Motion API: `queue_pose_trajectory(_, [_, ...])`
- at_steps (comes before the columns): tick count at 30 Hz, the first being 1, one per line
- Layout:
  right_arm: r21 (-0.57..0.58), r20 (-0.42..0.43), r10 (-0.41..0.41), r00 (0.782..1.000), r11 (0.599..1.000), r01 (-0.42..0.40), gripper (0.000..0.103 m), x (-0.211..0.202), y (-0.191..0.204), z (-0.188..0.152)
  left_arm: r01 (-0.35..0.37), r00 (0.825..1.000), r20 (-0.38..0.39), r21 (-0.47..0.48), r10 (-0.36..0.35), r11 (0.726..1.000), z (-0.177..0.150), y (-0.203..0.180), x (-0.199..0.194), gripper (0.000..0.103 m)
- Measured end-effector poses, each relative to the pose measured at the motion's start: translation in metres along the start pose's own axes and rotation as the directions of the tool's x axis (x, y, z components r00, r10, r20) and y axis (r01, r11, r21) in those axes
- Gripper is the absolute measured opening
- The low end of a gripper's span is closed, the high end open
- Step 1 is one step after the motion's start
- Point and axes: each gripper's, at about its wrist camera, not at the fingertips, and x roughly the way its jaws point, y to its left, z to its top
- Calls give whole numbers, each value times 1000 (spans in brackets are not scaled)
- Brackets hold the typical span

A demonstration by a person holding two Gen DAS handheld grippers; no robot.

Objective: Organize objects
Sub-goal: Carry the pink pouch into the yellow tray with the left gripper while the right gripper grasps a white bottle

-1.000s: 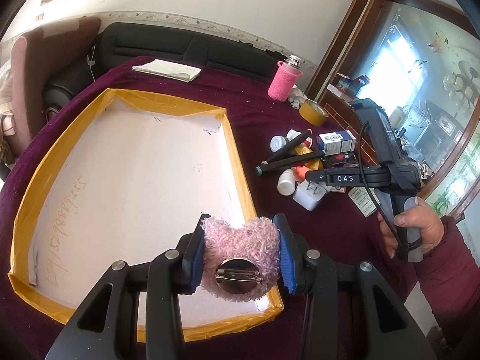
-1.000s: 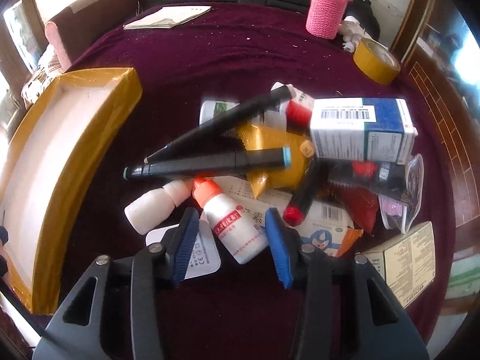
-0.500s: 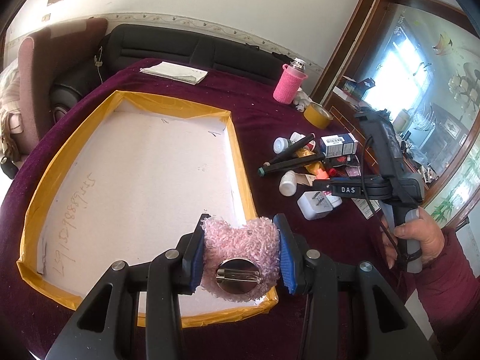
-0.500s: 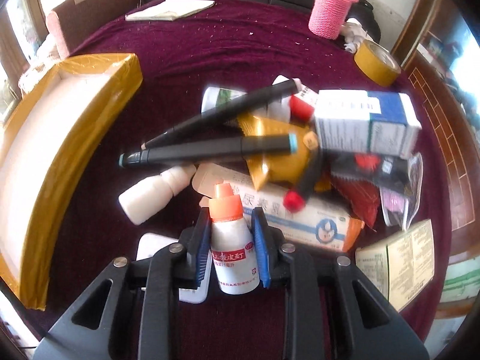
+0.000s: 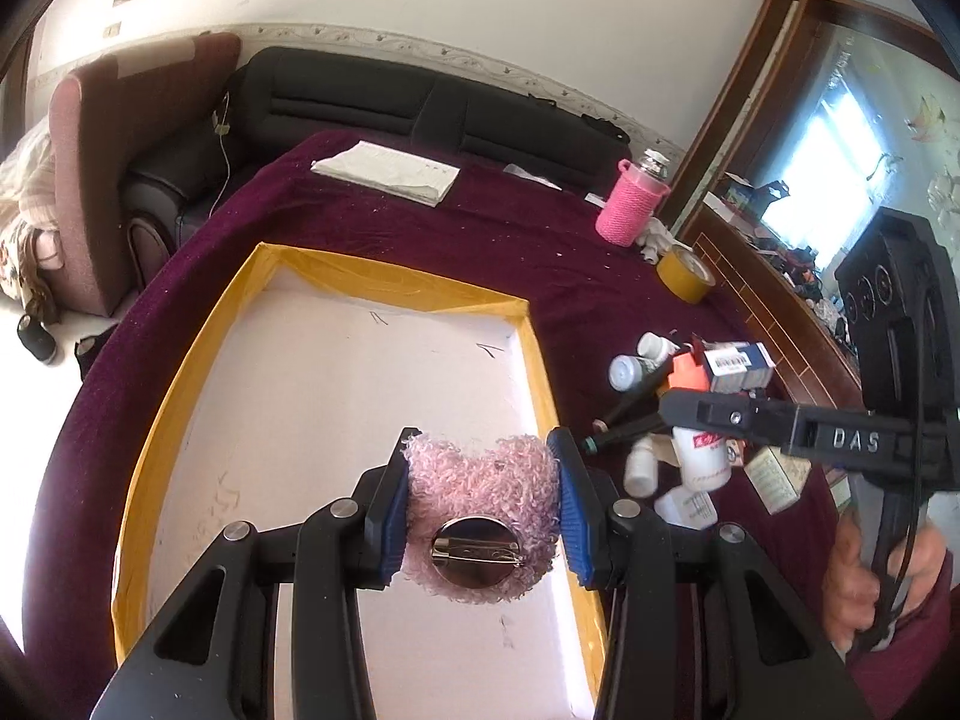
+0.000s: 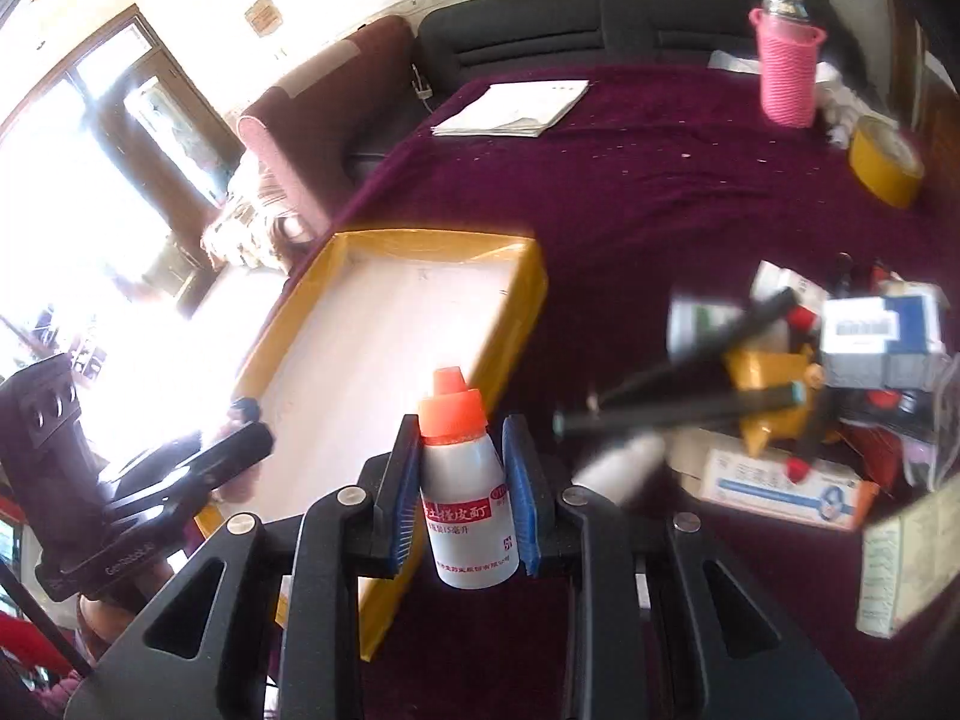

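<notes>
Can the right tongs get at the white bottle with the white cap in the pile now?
Probably not as is: the right tongs are already shut on the orange-capped bottle, held up off the cloth. The white bottle lies uncovered at the pile's near edge, so only the load blocks it.

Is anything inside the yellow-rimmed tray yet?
No objects show in the yellow-rimmed tray; its white floor looks bare. The left gripper and its pink fuzzy brooch cover part of the near end.

Pink fuzzy brooch, pin back showing, above the yellow-rimmed tray. White bottle with orange cap upright, off the tabletop, beside tray's edge.
</notes>
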Motion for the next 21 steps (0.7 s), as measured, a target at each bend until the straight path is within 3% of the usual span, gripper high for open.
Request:
queue_pose_trajectory(3, [16, -32, 6, 999, 1000, -6, 24, 43, 13, 21, 11, 997, -72, -98, -18, 995, 26, 27, 37, 36])
queue_pose_trajectory(9, [-5, -61, -103, 993, 995, 103, 24, 106, 14, 55, 59, 986, -139, -223, -92, 973, 50, 54, 90, 36])
queue_pose_trajectory(15, [12, -69, -146, 987, 989, 147, 24, 120, 1, 64, 82, 979, -153, -296, -132, 952, 51, 61, 116, 40])
queue_pose_trajectory(21, [77, -51, -116, 992, 990, 120, 24, 116, -12, 68, 116, 976, -135, -341, -170, 933, 53, 69, 124, 56])
